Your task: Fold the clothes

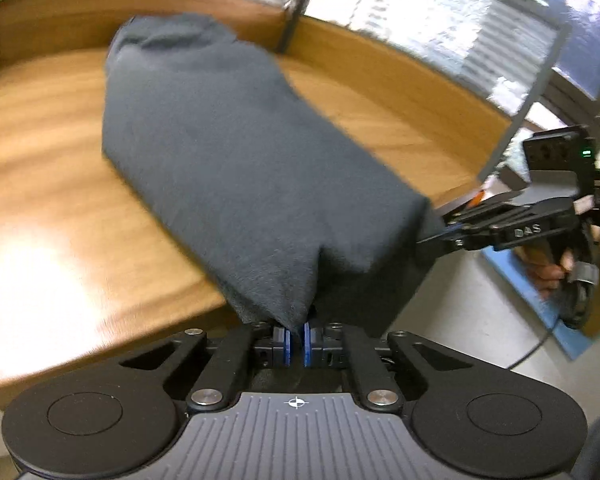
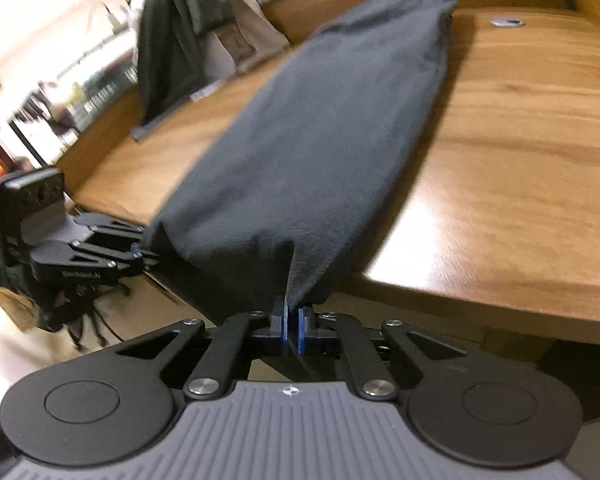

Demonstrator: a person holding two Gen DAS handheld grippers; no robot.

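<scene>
Grey garment (image 1: 228, 152) stretches toward twelve o'clock over the wooden table (image 1: 40, 200); left gripper (image 1: 296, 340) and right gripper (image 2: 291, 330) each pinch a near corner, apparently to keep the hem taut for folding.

bare wooden table (image 2: 519, 128) beside dark garment (image 2: 319, 140), raised back ledge (image 1: 140, 12)

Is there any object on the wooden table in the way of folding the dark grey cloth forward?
Nothing visible: the wooden table is bare around the dark grey cloth. Hanging clothes stay off to the far side.
</scene>
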